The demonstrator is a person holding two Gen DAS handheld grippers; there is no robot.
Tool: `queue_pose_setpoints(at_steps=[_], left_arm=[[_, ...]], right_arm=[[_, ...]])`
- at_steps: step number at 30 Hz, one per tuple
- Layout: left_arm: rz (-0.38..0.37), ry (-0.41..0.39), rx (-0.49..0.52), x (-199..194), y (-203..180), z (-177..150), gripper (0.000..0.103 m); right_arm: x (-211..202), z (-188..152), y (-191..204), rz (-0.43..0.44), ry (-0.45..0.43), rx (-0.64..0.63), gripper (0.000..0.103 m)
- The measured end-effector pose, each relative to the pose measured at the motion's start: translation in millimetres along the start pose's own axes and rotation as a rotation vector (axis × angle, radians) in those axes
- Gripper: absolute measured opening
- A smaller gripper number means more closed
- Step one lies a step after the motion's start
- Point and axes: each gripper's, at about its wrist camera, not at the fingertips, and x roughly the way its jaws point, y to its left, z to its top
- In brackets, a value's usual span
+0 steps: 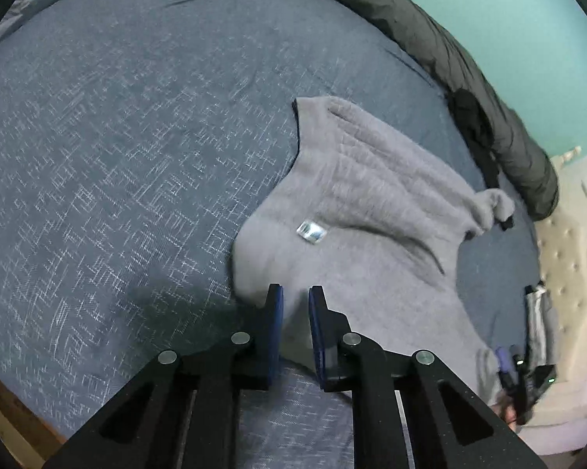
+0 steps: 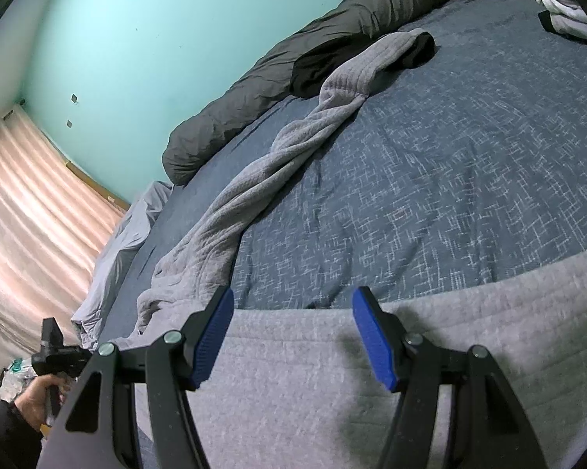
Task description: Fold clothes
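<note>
A grey quilted sweater (image 1: 356, 203) lies spread on the blue patterned bedspread (image 1: 117, 156), a small silver label (image 1: 311, 231) on it. My left gripper (image 1: 295, 293) is at its near edge, blue pads close together with a fold of the grey fabric pinched between them. In the right wrist view the sweater's body (image 2: 332, 375) fills the foreground. One sleeve (image 2: 270, 164) trails away to a black cuff (image 2: 416, 49). My right gripper (image 2: 293, 297) hangs over the body's far edge, jaws wide apart and gripping nothing.
A dark olive rolled quilt (image 1: 442, 51) (image 2: 262, 78) lies along the teal wall, with a black garment (image 2: 313, 70) beside it. Striped clothes (image 2: 567, 19) sit at the far corner. A cream tufted headboard (image 1: 567, 273), pink curtains (image 2: 27, 215) and the wooden bed edge (image 1: 4, 402) border the bed.
</note>
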Motion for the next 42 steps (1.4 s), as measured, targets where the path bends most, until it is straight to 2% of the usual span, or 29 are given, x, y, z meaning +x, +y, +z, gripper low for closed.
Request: queue_pose_setpoints(at_steps=[2,5,7,12,14,16,20,23,32,35,37,42], left_arm=[[0.002,0.008,-0.019,3,3,0,0.016],[0.013,-0.022,-0.014,2,1,3,0.017],[0.041,-0.051,0.018,-1,-7,5,0.026],[0.050,-0.153,0.083,-5,-46,15,0.040],[0.014,-0.182,0.118,2,-71,25,0.043],[-0.007,-0.204,0.154,11,-95,27,0.058],[-0.093,-0.226,0.199,35,-142,25,0.065],[-0.149,-0.217,0.192,58,-163,17,0.074],[-0.095,-0.211,0.228,124,-178,5,0.074],[-0.082,-0.220,0.246,128,-175,6,0.074],[-0.080,-0.214,0.261,132,-174,9,0.075],[-0.064,-0.227,0.296,137,-170,16,0.075]], right_arm=[[0,0,0,-0.003,0.001,0.001,0.064],[-1,0,-1,-0.003,0.000,0.004,0.064],[-2,1,-1,-0.003,-0.003,0.005,0.064],[-2,6,-3,-0.007,-0.007,0.007,0.064],[-2,9,-3,-0.011,-0.013,0.006,0.064],[-2,11,-5,-0.022,-0.013,0.006,0.064],[-5,16,-5,-0.069,-0.018,-0.027,0.064],[-6,22,-12,-0.085,-0.025,-0.011,0.064],[-9,36,-29,-0.165,-0.008,0.015,0.064],[-12,46,-27,-0.169,-0.029,0.010,0.066],[-11,54,-26,-0.180,-0.038,-0.004,0.075],[8,87,-26,-0.256,-0.005,-0.083,0.075]])
